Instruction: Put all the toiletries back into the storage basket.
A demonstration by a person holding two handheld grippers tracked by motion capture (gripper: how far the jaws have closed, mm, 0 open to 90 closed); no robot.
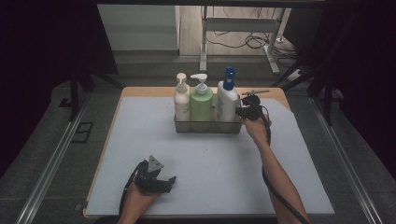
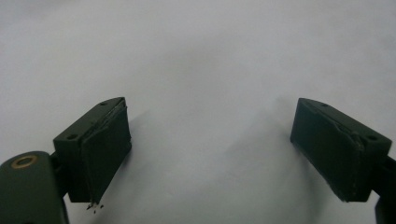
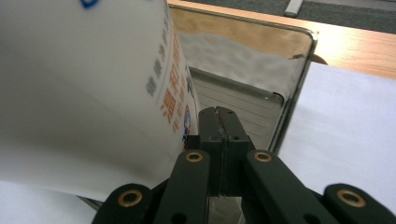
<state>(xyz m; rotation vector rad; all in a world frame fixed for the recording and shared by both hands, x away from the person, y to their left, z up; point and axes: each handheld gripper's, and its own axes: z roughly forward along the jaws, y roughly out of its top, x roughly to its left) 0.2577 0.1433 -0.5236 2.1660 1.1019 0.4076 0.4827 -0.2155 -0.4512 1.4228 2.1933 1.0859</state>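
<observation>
Right gripper [image 1: 242,111] pinched on the clear tray's end wall; left gripper [image 1: 171,181] idle, jaws wide apart over bare white sheet.

In the right gripper view the two black jaws meet flat together at the rim of the clear rectangular plastic tray [image 3: 299,84], just beside the white bottle with a blue pump [image 3: 84,79]; the tray holds three pump bottles in a row: one cream [image 1: 181,99], one green [image 1: 201,100], one white with blue top; it sits at the far middle of the white-covered wooden table [image 1: 140,140], well apart from the left gripper near the front edge.

The white bottle [image 3: 88,88] bears orange and grey Chinese characters, too blurred to read.
</observation>
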